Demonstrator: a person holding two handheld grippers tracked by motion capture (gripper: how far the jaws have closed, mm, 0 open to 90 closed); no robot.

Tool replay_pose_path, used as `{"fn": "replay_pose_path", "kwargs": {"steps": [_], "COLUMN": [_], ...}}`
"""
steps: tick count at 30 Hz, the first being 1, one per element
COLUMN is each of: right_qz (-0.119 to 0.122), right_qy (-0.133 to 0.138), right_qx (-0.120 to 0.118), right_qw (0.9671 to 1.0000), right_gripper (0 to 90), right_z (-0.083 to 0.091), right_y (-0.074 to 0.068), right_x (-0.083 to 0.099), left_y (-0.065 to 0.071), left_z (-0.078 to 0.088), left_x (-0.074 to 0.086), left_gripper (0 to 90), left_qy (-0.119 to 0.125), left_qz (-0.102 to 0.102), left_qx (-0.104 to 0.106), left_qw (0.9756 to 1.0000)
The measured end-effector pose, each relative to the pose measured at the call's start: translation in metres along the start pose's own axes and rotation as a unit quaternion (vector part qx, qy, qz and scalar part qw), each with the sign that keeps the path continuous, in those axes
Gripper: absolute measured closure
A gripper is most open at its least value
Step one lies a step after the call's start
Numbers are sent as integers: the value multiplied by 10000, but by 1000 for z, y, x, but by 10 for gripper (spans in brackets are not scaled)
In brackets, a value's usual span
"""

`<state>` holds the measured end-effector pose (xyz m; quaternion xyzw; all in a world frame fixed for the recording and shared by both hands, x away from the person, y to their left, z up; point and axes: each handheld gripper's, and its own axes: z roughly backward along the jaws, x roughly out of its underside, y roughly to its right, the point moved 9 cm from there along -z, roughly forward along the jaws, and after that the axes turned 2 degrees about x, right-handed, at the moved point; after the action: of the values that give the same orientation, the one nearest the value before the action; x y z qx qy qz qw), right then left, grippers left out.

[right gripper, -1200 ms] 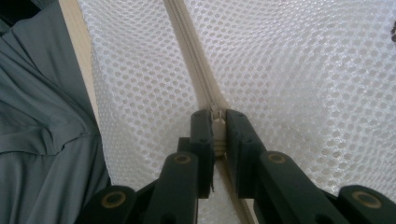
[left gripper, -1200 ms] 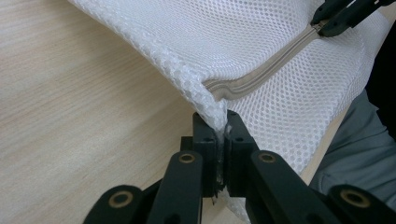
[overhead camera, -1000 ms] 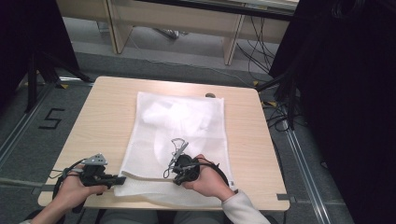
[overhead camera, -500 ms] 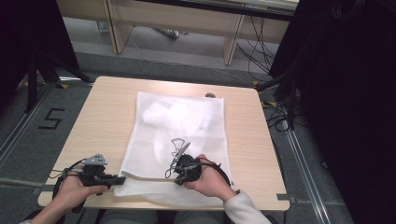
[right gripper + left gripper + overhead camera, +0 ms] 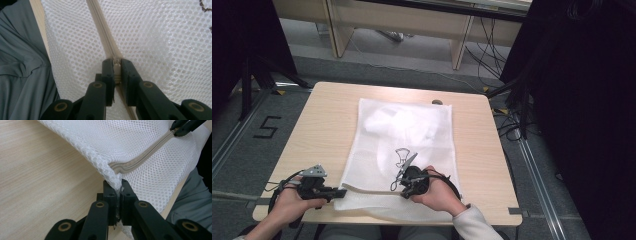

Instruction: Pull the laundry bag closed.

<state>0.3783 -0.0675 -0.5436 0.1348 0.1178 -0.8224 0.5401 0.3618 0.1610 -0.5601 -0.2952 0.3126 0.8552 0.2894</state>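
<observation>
Lying flat, the mesh bag [image 5: 404,150] holds seemingly white cloth, left tool [image 5: 118,192] clenching its corner, right tool [image 5: 117,68] its zipper [image 5: 105,40].

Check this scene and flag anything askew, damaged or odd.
Nothing looks damaged or spilled. The mesh bag lies slightly skewed on the table, its near corner pulled up where the left gripper is shut on it. The right gripper pinches the zipper.

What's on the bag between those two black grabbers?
In the left gripper view, the beige zipper runs across the white mesh bag from the left gripper to the right gripper.
</observation>
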Motion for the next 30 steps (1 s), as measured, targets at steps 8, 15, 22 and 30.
{"fn": "replay_pose_path", "kwargs": {"steps": [8,15,22,30], "right_qz": [-42,65,-111,-80], "right_qy": [10,-40,-16,-52], "right_qx": [4,61,-7,58], "right_qw": [10000,10000,9999,9999], "right_gripper": [823,822,822,823], "right_z": [1,2,3,4], "right_y": [1,4,2,4], "right_x": [2,4,6,7], "left_y": [0,0,0,0], "left_z": [0,0,0,0], "left_x": [0,0,0,0], "left_gripper": [853,853,853,853], "left_qy": [13,-5,-7,-8], "left_qz": [11,-3,6,4], "left_qx": [-60,-3,-11,-11], "left_qw": [10000,10000,10000,10000]}}
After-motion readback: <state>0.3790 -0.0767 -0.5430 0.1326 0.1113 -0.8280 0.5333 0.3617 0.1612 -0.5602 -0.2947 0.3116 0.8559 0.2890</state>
